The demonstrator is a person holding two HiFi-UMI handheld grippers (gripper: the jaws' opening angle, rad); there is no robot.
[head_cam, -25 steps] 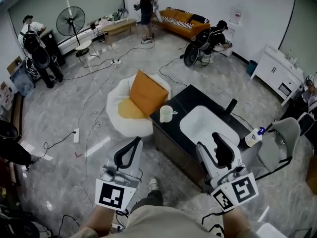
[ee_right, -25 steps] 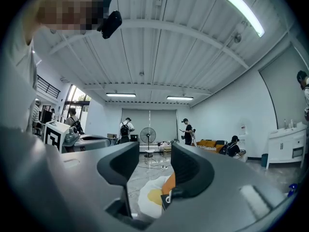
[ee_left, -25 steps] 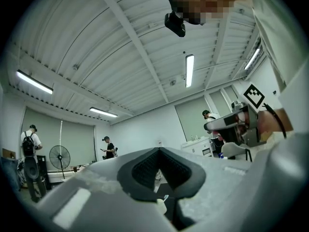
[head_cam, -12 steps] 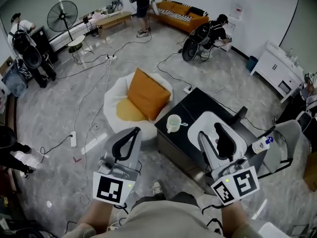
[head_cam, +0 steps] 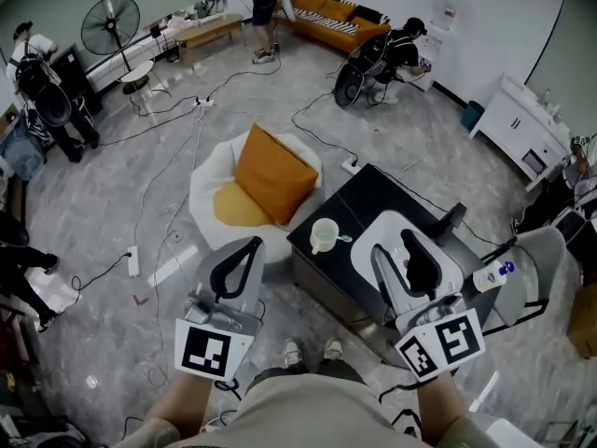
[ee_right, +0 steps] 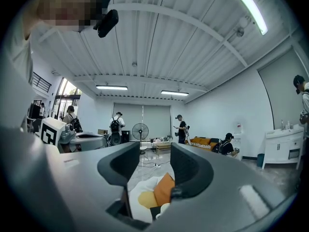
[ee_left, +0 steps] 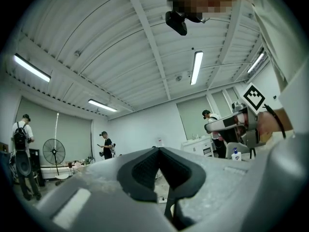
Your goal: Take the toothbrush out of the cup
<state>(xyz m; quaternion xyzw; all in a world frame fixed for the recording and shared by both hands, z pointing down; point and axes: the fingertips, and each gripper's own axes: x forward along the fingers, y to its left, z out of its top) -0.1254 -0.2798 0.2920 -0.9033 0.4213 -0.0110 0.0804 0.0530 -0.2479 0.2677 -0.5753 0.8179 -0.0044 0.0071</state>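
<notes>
Standing on the counter's [head_cam: 373,192] near corner, the cup [head_cam: 323,235] is seen with what looks like the toothbrush [head_cam: 346,238] poking over its rim, handle offered for pinching. Both grippers are held short of it: the left gripper [head_cam: 240,267] is closed on nothing, while the right gripper [head_cam: 414,261] is moderately parted and empty, likely readied for reaching.

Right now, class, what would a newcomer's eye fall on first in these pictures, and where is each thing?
The orange cushion on a white beanbag stands out mid-floor. Right of it, a pale cup sits on the black counter. Nearest, the left gripper is shut and the right gripper open, both empty.
</notes>
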